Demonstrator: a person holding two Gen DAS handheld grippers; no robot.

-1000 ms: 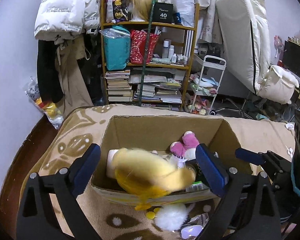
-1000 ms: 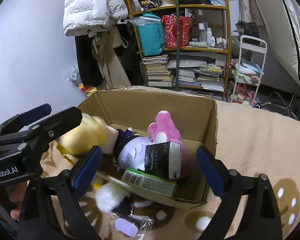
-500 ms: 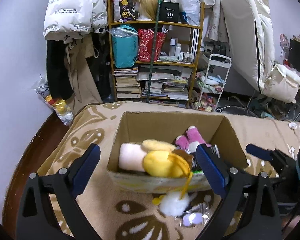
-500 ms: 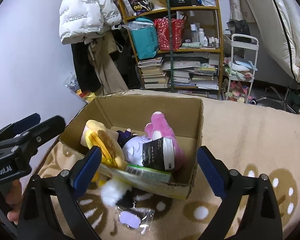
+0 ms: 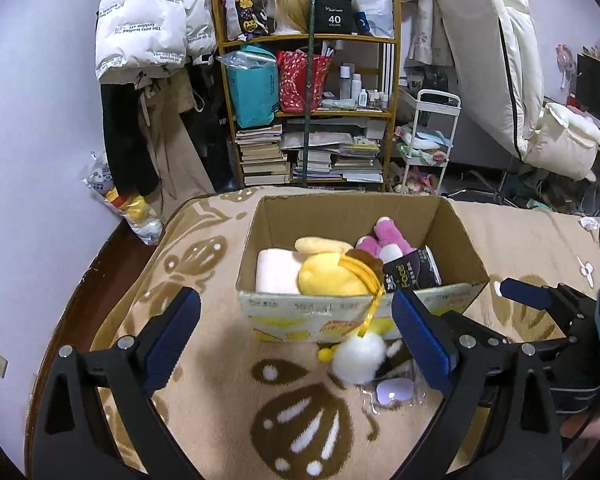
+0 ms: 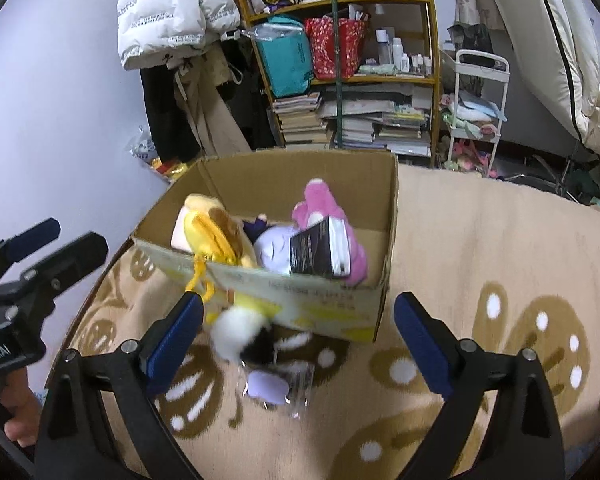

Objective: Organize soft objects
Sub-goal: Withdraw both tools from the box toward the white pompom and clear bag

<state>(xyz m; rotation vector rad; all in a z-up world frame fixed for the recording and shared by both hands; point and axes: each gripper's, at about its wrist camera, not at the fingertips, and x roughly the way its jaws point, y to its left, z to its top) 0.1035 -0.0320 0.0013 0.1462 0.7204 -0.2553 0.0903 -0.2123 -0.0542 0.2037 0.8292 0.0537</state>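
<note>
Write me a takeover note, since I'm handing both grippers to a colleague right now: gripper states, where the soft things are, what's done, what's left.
Left gripper: open, empty, short of the brown cardboard box.
Right gripper: open, empty.
Done: yellow plush toy, pale pink cushion and pink plush toy lie in the box.
Left: yellow cord hangs over the front wall; white fluffy pompom and clear packet with a lilac charm lie on the beige patterned rug.

Left wrist view looks down over the near wall of the cardboard box [image 5: 356, 312], close in; right wrist view faces it from the right; both share the bookshelf [image 5: 312, 120].
</note>
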